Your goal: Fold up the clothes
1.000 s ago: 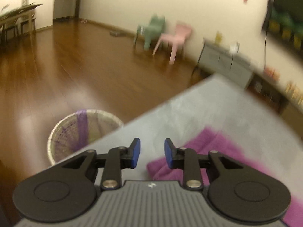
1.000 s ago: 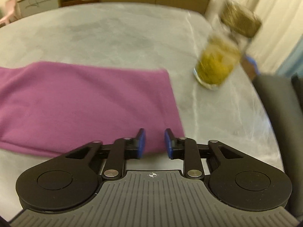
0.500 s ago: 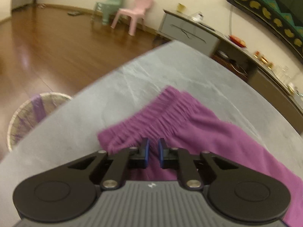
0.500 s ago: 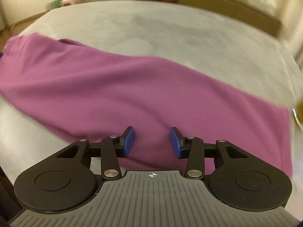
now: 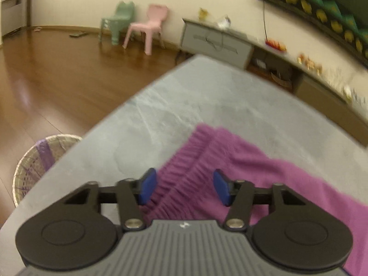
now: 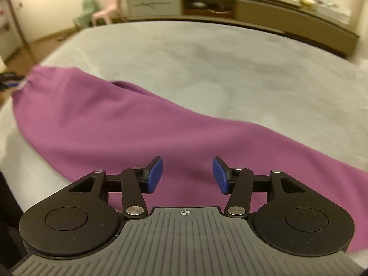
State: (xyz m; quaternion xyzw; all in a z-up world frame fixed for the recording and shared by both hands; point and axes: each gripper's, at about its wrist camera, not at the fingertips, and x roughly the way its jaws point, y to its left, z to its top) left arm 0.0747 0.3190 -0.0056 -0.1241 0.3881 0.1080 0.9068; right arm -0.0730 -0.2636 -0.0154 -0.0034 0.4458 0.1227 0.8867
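1. The long purple knit trousers with a gathered elastic waistband (image 5: 230, 161) are laid flat along the grey marbled tabletop (image 5: 174, 105), spread out ready for folding.
2. The left gripper (image 5: 184, 187) is held over the waistband; its blue pads (image 5: 147, 187) are seen wide apart and opening, the ribbed band lying below and between them, not pinched.
3. The right gripper (image 6: 187, 175) is poised above the leg's middle, jaws opening wide, fabric beneath and ungripped.
4. A fold towards the waistband is judged likely, so both ends are being lined up.
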